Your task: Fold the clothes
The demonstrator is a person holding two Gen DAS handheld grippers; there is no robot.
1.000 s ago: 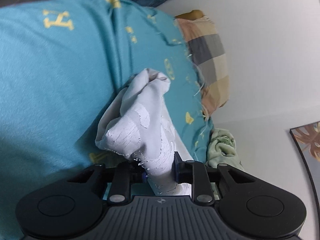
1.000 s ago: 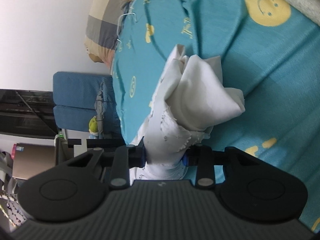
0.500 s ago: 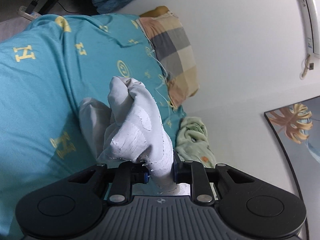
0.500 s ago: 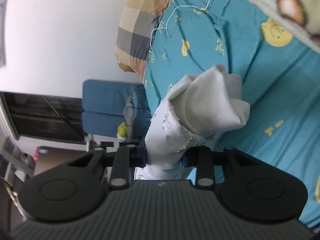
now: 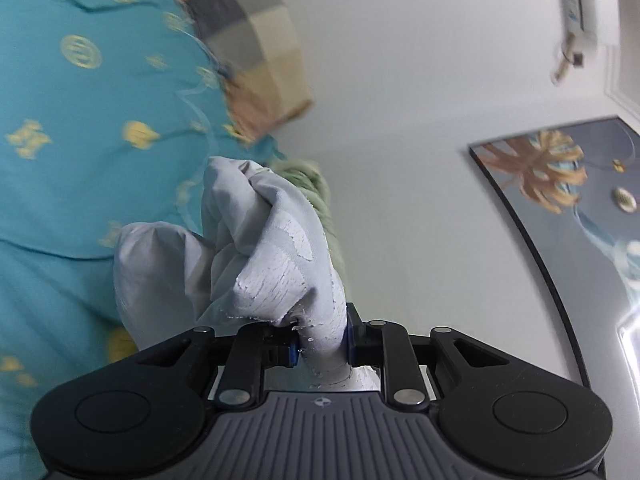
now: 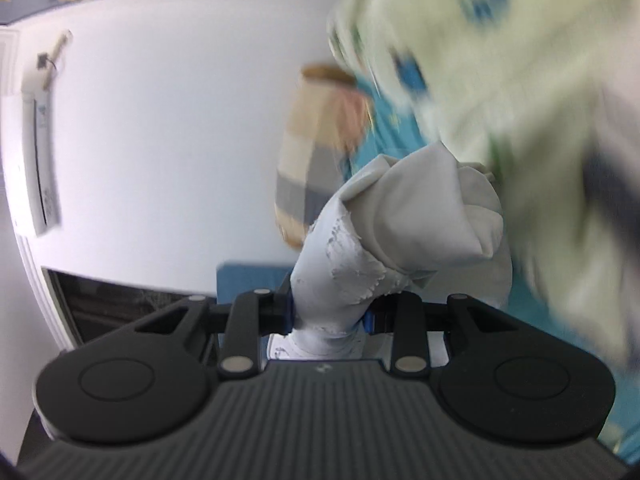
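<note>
White garment (image 5: 276, 264): bunched, lifted above the teal bedsheet (image 5: 80, 120), pinched at both ends.
Left gripper (image 5: 322, 346): I have it clamped on the cloth.
Right gripper (image 6: 330, 316): likewise clamped on white fabric.
Checked pillow (image 5: 256, 40): against the wall.

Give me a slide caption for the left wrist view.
Left tool clamps bunched white garment above teal bedsheet.

Each view is taken close behind its gripper, tilted up; the checked beige-grey pillow (image 5: 256, 44) (image 6: 316, 152) and white wall (image 5: 400, 80) (image 6: 160, 120) are shared.
</note>
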